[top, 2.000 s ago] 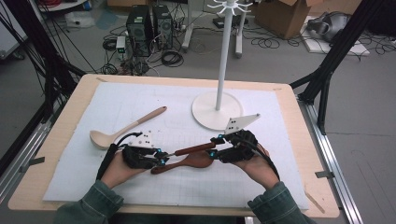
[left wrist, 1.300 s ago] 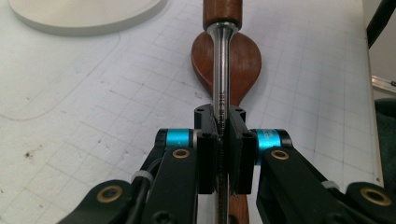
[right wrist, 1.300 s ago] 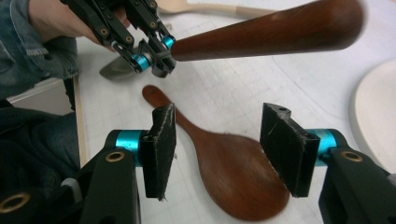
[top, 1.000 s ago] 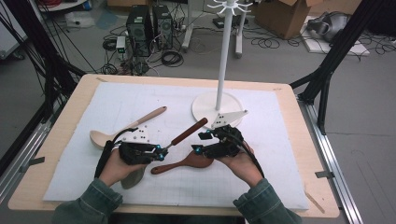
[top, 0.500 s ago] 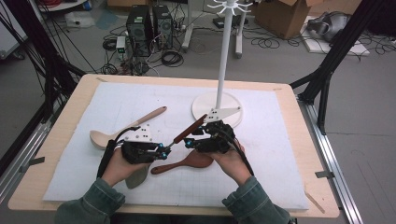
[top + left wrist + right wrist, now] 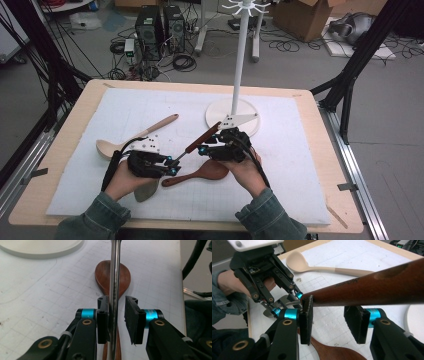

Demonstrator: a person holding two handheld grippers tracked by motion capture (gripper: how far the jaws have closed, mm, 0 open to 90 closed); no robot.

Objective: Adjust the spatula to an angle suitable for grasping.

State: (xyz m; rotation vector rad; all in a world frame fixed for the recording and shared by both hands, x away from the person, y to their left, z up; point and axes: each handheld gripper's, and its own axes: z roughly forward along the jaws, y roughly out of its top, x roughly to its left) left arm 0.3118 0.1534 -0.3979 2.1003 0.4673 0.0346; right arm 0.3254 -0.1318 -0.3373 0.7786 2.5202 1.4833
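- While it slants above the table between both grippers, the steel utensil (image 6: 192, 144) has its shaft inside the left gripper (image 6: 170, 165), jaws slightly apart, touching one pad.
- The right gripper (image 6: 202, 149), jaws apart, flanks its brown handle.
- Two wooden spoons lie nearby: a dark spoon (image 6: 200, 173) beneath, a pale spoon (image 6: 132, 137) beyond; one white stand (image 6: 234, 107) behind.

Dk brown wooden spoon (image 6: 202, 172), pale beige ladle (image 6: 134, 136), white grid mat (image 6: 300, 165).

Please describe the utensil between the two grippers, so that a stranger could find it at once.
Start at the white stand's round base. Just in front of it, a utensil slants between the left gripper and right gripper. Unlike the pale spoon and dark wooden spoon, it has a metal shaft.
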